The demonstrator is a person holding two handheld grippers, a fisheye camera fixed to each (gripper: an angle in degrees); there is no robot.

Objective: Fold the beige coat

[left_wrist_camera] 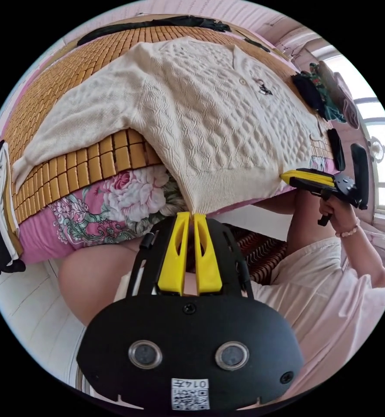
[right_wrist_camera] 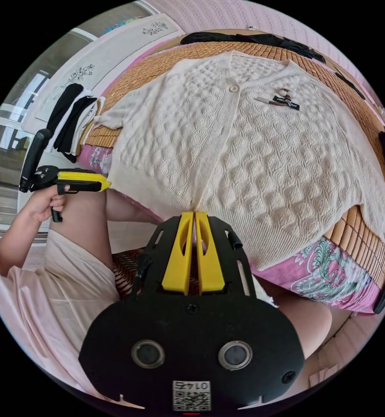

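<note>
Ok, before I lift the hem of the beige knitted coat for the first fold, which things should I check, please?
1. Fingers of the left gripper shut on the hem of the beige knitted coat: ok.
2. Fingers of the right gripper shut on the hem: ok.
3. Coat lying flat, front up, on the woven bamboo mat: ok.
4. Both sleeves spread out sideways: ok.
5. Small dark badge on the chest firmly attached: cannot tell.
</note>
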